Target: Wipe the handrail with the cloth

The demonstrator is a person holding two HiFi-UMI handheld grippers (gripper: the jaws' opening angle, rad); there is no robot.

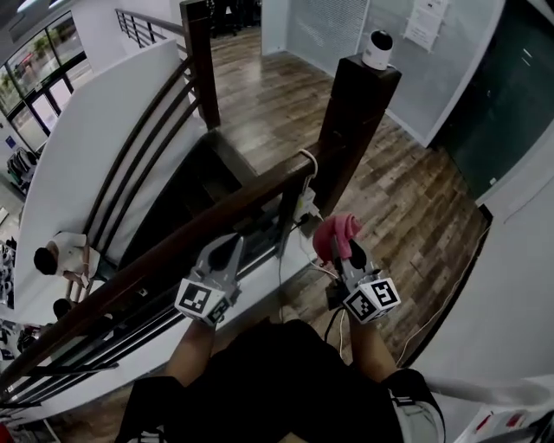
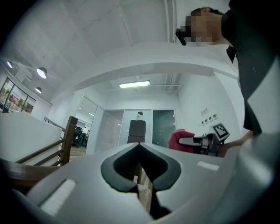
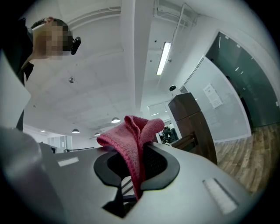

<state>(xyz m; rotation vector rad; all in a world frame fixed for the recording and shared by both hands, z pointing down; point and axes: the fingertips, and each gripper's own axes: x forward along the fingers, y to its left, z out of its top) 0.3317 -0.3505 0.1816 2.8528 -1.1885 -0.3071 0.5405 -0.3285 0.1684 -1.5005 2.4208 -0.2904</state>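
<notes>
Item one, the wooden floor and the open stairwell it borders, seen steeply from above. Item two, the handrail, dark wood, running on a diagonal across my view and ending at a square newel post; this is the surface I am to wipe. Item three, the left gripper, jaws brought together on nothing, held just on my side of the rail. I judge it is only parked there as the spare hand, and I cannot tell whether it touches the wood. Item four, the right gripper, clamped on the cloth, near the post end of the rail. The cloth is pink, pinched at a fold so a loose bunch stands up past the jaws; that leaves soft fabric foremost for pressing on the wood, though it is not yet on the rail. Item five, a small white device on the post top and a white cable looped down beside the post. Writing: papers on the far wall are too small to read; the gripper cubes carry square markers only, no words.
</notes>
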